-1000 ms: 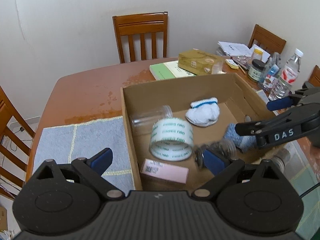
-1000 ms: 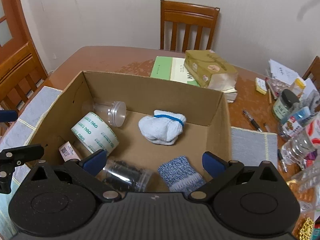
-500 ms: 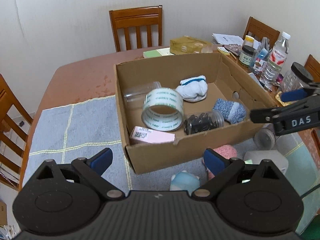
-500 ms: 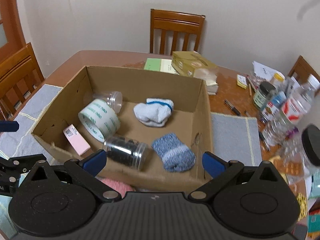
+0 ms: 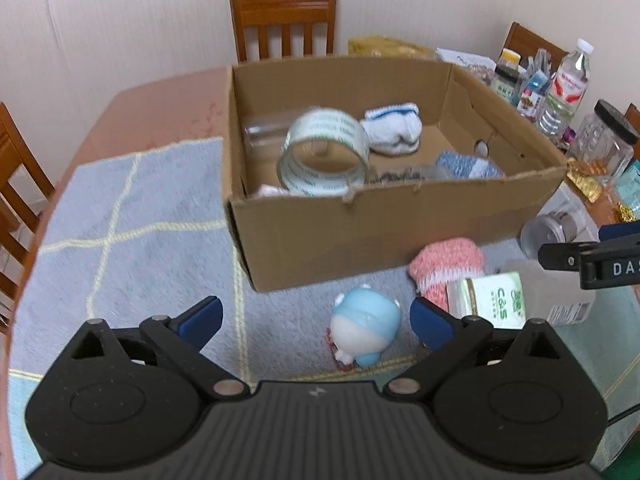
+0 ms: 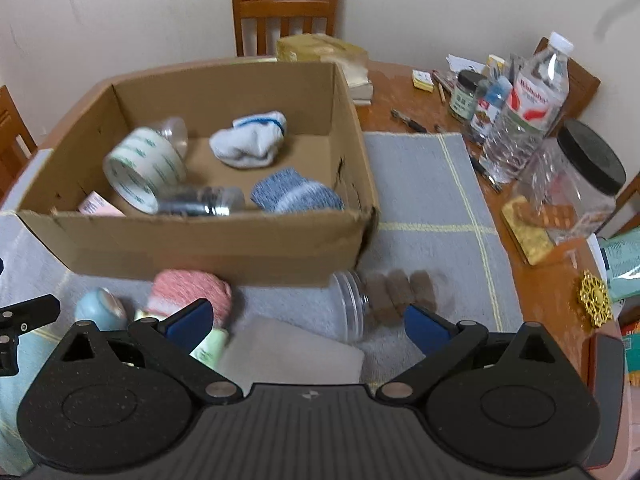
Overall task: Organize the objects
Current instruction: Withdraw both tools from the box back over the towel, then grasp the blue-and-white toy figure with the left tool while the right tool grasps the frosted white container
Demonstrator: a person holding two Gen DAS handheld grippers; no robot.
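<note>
A cardboard box on a grey mat holds a tape roll, a white sock, a blue sock, a clear jar and a pink box. In front of the box lie a blue-white toy, a pink sock, a tissue pack, a white pad and a clear jar on its side. My left gripper is open and empty above the toy. My right gripper is open and empty over the pad and jar.
Water bottle, a black-lidded clear jar, small bottles and pens crowd the table's right side. A yellow tissue box lies behind the cardboard box. Wooden chairs stand around the table. Grey mat lies left of the box.
Both grippers have pulled back and down from over the box's inside to the near side of the box. The loose objects in front of the box have come into view.
</note>
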